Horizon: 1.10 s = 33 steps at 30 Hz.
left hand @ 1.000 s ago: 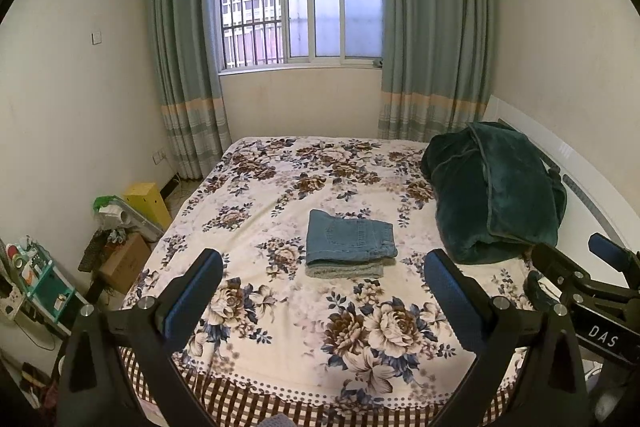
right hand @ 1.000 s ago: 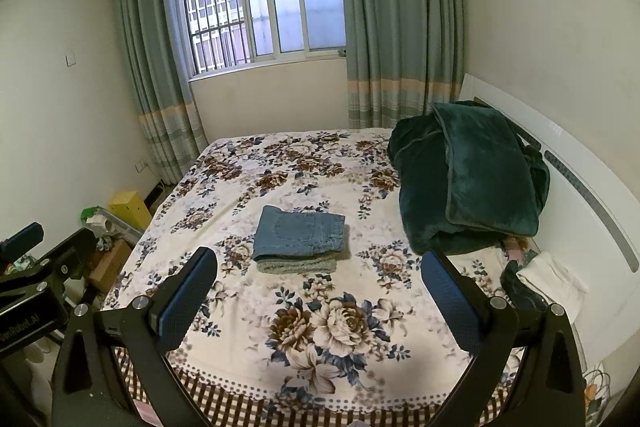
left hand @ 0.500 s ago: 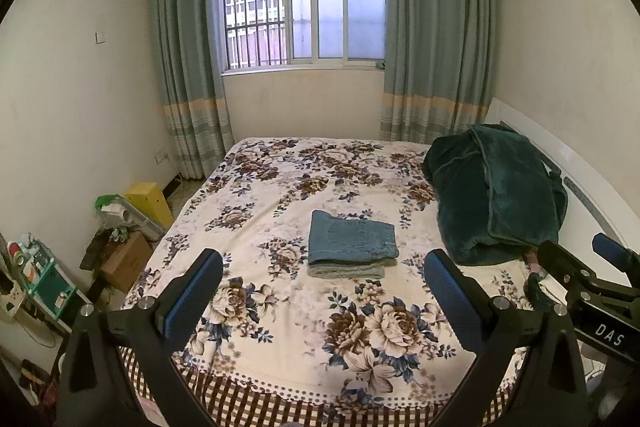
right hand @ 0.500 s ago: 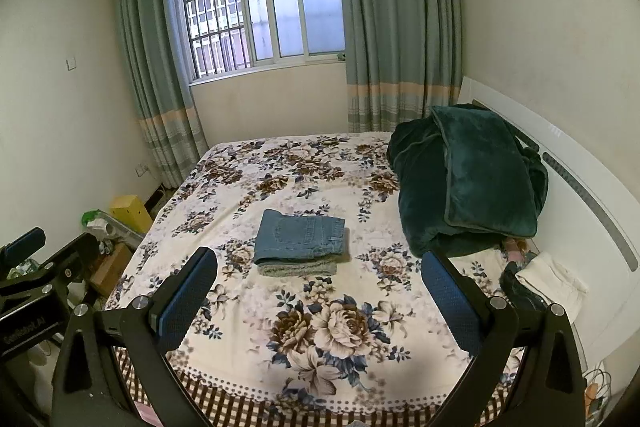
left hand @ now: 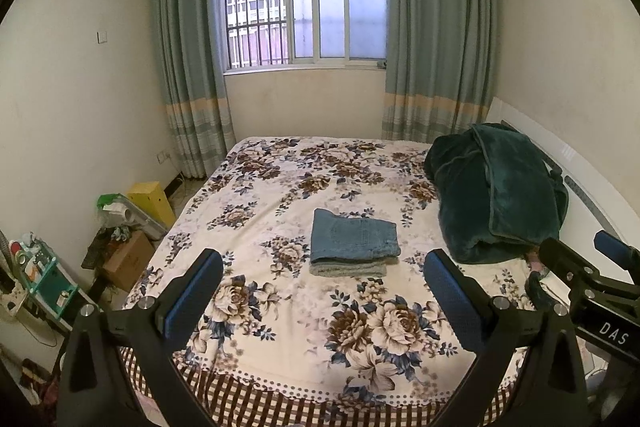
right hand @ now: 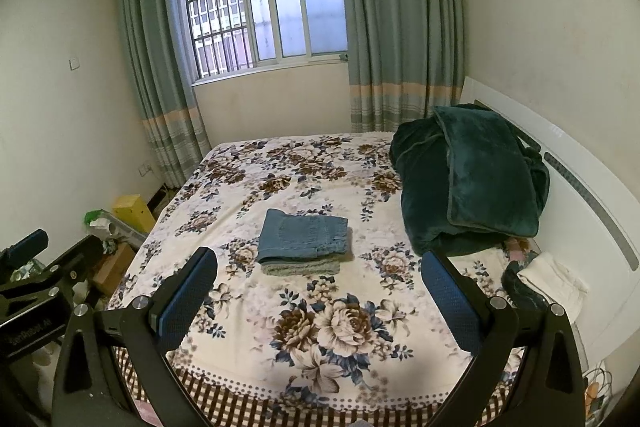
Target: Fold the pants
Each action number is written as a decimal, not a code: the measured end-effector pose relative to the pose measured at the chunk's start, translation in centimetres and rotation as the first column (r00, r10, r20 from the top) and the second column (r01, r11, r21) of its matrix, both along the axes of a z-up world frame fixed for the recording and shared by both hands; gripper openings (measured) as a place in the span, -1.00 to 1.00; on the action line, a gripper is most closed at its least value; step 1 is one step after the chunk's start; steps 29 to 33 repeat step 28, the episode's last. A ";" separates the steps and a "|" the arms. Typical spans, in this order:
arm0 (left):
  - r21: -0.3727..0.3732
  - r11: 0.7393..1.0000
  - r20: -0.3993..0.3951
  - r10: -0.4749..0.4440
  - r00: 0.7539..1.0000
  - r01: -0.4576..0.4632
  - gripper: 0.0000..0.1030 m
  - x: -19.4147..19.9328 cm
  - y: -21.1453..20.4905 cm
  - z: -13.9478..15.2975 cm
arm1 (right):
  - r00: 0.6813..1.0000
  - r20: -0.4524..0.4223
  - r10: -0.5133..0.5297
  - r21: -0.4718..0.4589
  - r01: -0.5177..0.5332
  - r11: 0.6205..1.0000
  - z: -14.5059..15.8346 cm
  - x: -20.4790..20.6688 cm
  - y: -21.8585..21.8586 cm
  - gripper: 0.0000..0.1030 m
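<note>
Blue denim pants (left hand: 354,241) lie folded in a neat rectangle on top of a folded grey-green garment (left hand: 347,269) in the middle of the floral bed (left hand: 280,195). They also show in the right wrist view (right hand: 303,236). My left gripper (left hand: 324,287) is open and empty, held back over the bed's near edge, well short of the pants. My right gripper (right hand: 319,285) is open and empty too, at about the same distance. Each gripper shows at the side of the other's view.
A dark green blanket (left hand: 496,193) is heaped at the right of the bed against the white headboard (right hand: 592,211). White folded cloth (right hand: 554,279) lies near it. Boxes and clutter (left hand: 128,227) stand on the floor at the left. A curtained window (left hand: 306,3) is behind.
Both grippers have drawn back and risen slightly, so the bed looks a little farther off. The folded pants have not moved. Both grippers stay open.
</note>
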<state>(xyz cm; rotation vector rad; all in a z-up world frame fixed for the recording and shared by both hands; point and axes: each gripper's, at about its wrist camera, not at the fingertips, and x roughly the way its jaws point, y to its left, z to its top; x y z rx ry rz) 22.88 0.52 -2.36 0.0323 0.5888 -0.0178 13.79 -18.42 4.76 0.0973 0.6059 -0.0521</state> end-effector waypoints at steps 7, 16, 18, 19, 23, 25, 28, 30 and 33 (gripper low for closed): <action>0.001 1.000 0.002 0.007 1.000 -0.007 1.00 -0.3 0.2 -0.2 | 1.000 0.002 -0.002 0.002 0.002 1.000 0.0 -0.1 0.1 1.00; 0.001 1.000 0.002 0.009 1.000 -0.009 1.00 -0.4 0.2 -0.2 | 1.000 0.010 -0.002 0.005 0.002 1.000 0.0 -0.4 0.2 1.00; 0.000 1.000 0.005 0.010 1.000 -0.010 1.00 -0.5 0.2 -0.1 | 1.000 0.013 -0.004 0.005 0.004 1.000 0.1 -0.4 0.3 1.00; 0.000 1.000 0.006 0.011 1.000 -0.011 1.00 -0.5 0.3 -0.1 | 1.000 0.015 -0.004 0.007 0.004 1.000 0.1 -0.4 0.3 1.00; 0.002 1.000 0.008 0.013 1.000 -0.013 1.00 -0.6 0.3 -0.1 | 1.000 0.019 -0.009 0.011 0.009 1.000 0.2 -0.8 0.3 1.00; 0.001 1.000 0.008 0.013 1.000 -0.013 1.00 -0.7 0.3 -0.1 | 1.000 0.016 -0.006 0.009 0.006 1.000 0.2 -0.7 0.3 1.00; 0.000 1.000 0.011 0.021 1.000 -0.021 1.00 -0.6 0.3 0.0 | 1.000 0.018 -0.007 0.009 0.007 1.000 0.2 -0.8 0.3 1.00; 0.000 1.000 0.011 0.021 1.000 -0.021 1.00 -0.6 0.3 0.0 | 1.000 0.018 -0.007 0.009 0.007 1.000 0.2 -0.8 0.3 1.00; 0.000 1.000 0.011 0.021 1.000 -0.021 1.00 -0.6 0.3 0.0 | 1.000 0.018 -0.007 0.009 0.007 1.000 0.2 -0.8 0.3 1.00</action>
